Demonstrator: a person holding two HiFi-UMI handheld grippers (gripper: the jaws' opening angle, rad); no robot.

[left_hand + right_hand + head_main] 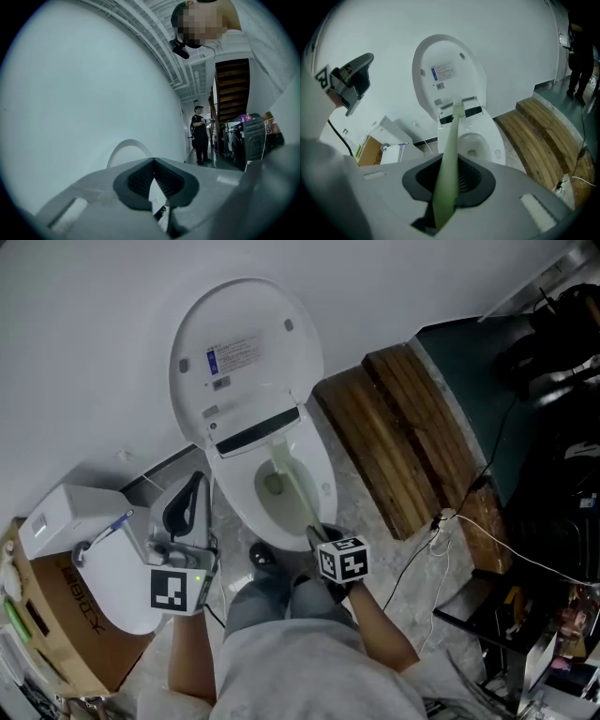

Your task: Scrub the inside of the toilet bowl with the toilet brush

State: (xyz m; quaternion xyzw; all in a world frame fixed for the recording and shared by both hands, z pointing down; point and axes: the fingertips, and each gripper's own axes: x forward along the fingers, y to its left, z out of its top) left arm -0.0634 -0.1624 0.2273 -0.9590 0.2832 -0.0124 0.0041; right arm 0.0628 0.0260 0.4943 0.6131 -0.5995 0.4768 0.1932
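Since the white wall (94, 334) and a wooden step (394, 437) on the marbled floor (370, 526) hem in the toilet (319, 479), I'd keep my strokes short and inside the bowl (264, 507). The toilet brush (451, 140) runs from my right gripper (447, 180), jaws clamped on its green handle, towards the bowl's back rim; I judge it should dip lower. My left gripper (153, 161) is closed on nothing, pointing up.

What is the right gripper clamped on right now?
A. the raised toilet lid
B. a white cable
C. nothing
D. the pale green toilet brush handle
D: in that gripper's own view, the toilet brush handle runs out between the closed jaws of the right gripper toward the toilet bowl.
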